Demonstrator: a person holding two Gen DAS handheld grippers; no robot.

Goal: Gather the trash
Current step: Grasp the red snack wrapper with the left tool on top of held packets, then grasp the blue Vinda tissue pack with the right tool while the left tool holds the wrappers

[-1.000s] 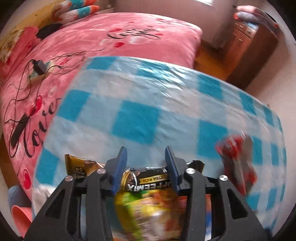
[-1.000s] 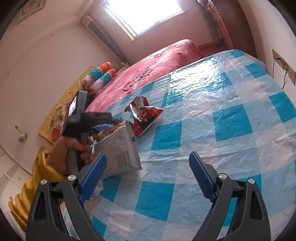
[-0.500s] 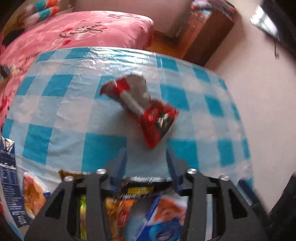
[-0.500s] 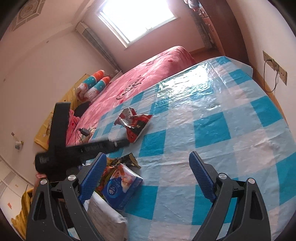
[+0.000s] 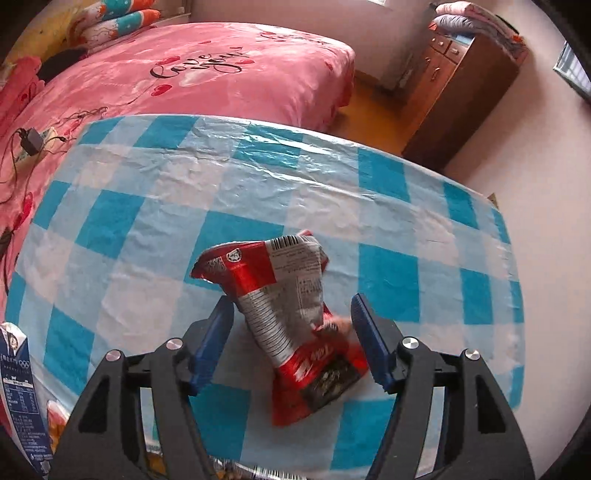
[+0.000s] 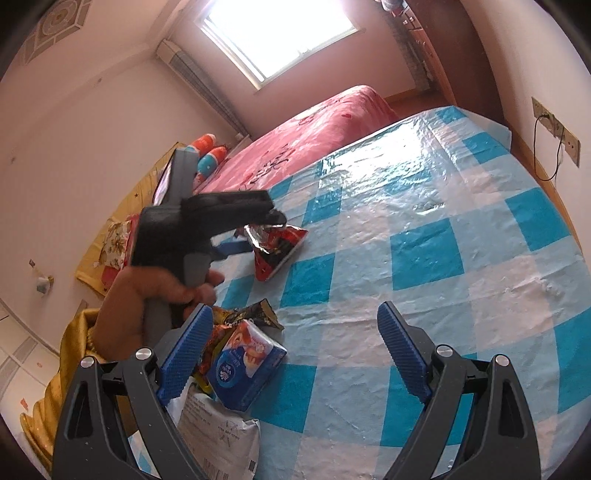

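- Left wrist view looks down on a counter [image 5: 258, 206] covered with a shiny cloth in blue and white squares. The cloth is wrinkled.
- A crumpled red snack wrapper [image 5: 295, 325] lies on the cloth. It sits between the blue fingers of the left gripper [image 5: 291, 339].
- The left jaws have just been opening. They stand apart now, and the pads do not press on the wrapper, though the right pad is very close to it.
- Behind the counter is a bed [image 5: 192, 81] with a pink cover. It has hearts and curly black writing on it. A black charger [image 5: 31, 138] with thin wires lies on the bed near its left edge.
- A brown wooden cabinet [image 5: 458, 96] stands by the pale pink wall, with folded bedding on top.
- Right wrist view shows the same counter from the side. A person's hand [image 6: 147, 299] in a yellow sleeve holds the left gripper over the red wrapper.
- The right gripper [image 6: 295, 350] has its jaws wide apart with nothing between them. Only the checked cloth shows under it.
- More trash sits in a little pile at the near left corner: a blue packet [image 6: 243, 369], a brown and gold wrapper [image 6: 251, 317], and a white packet [image 6: 218, 424].
- A bright window [image 6: 277, 33] lets light shine on the cloth. A wall socket [image 6: 557, 129] with a black cord is on the right wall.
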